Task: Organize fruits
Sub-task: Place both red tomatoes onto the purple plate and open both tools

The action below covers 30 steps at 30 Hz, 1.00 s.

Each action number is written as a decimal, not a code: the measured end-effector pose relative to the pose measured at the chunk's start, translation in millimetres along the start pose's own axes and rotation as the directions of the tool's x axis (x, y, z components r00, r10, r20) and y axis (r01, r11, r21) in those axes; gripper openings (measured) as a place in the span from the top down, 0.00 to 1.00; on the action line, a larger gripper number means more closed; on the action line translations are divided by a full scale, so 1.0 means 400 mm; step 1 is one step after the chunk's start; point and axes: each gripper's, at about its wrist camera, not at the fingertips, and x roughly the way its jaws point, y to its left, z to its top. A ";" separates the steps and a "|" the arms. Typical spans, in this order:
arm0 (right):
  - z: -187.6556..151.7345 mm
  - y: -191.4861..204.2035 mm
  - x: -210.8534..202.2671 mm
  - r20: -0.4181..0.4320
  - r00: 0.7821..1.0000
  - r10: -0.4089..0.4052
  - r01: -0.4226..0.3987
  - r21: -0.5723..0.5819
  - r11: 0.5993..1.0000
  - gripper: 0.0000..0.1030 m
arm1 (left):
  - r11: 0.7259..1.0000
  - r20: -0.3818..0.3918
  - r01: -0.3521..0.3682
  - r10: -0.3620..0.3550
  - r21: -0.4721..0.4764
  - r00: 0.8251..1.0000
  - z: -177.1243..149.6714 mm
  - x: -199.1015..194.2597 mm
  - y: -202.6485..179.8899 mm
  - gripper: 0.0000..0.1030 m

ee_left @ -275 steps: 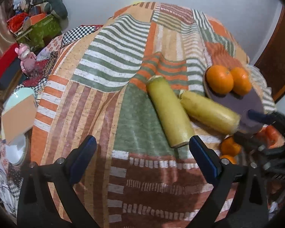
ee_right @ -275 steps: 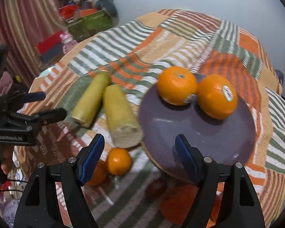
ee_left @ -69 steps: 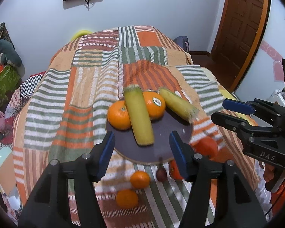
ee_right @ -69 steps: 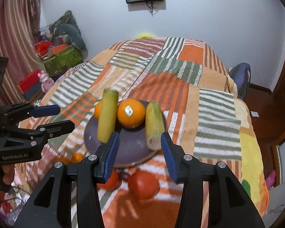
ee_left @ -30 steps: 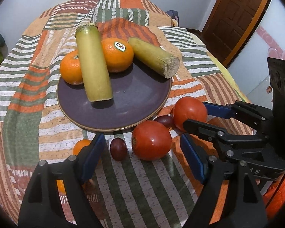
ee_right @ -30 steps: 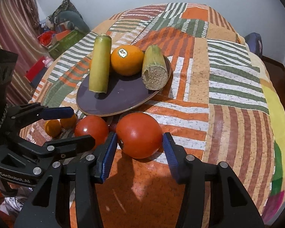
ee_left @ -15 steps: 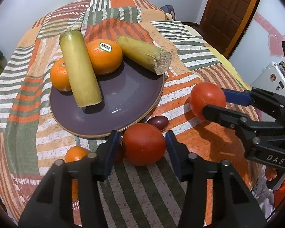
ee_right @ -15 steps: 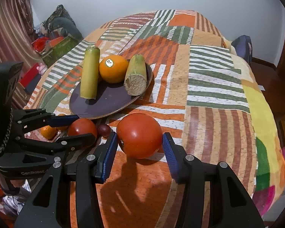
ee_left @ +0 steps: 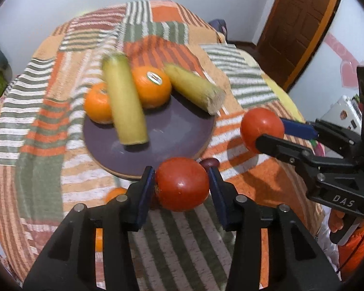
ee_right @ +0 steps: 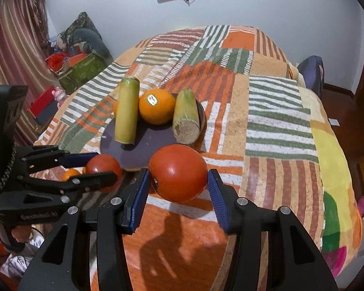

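Two red tomatoes, one (ee_left: 182, 184) clamped between the closing pads of the left hand-held gripper (ee_left: 182, 189), the other (ee_right: 178, 176) gripped by the right hand-held gripper (ee_right: 178, 189), both just before the purple plate (ee_right: 157, 143) on the bed (ee_right: 279, 121).

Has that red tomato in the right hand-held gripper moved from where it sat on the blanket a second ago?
Yes. The tomato, clamped in the right hand-held gripper, has been lifted upward: it now hangs above the striped blanket near the purple plate.
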 end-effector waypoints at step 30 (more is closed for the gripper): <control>0.119 0.109 0.184 -0.054 0.998 0.033 -0.038 -0.087 0.995 0.57 | 0.990 0.056 -0.091 0.098 -0.110 0.994 0.095 0.031 0.241 0.56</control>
